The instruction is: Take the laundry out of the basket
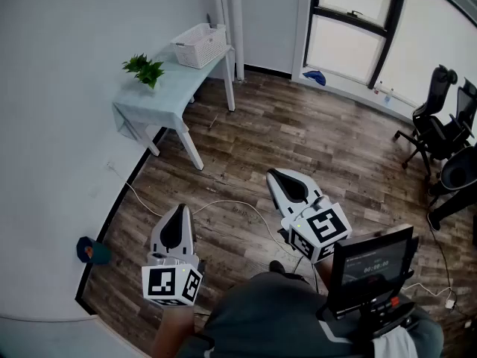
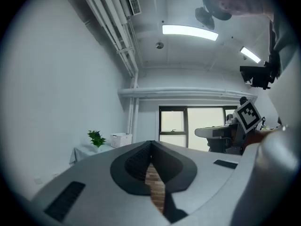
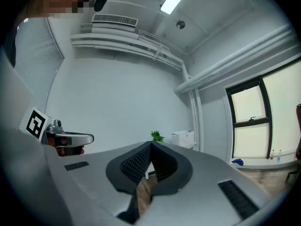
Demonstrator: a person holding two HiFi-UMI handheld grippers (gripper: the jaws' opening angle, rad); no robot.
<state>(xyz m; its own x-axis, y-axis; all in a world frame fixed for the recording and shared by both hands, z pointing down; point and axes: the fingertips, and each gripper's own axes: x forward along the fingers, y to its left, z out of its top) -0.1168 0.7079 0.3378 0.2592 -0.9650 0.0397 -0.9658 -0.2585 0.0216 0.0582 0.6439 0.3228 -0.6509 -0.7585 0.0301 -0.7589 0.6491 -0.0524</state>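
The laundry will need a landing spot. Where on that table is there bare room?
The table top is bare between the plant and the white basket, and at its near end in front of the plant. The basket fills the far end. The wood floor beside the table is open too.

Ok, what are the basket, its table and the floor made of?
Basket: probably white plastic, matte; its walls show a woven-style lattice. Table: top looks pale cloth-covered, draping at the edges. Floor: dark wood-grain planks, wood or laminate.
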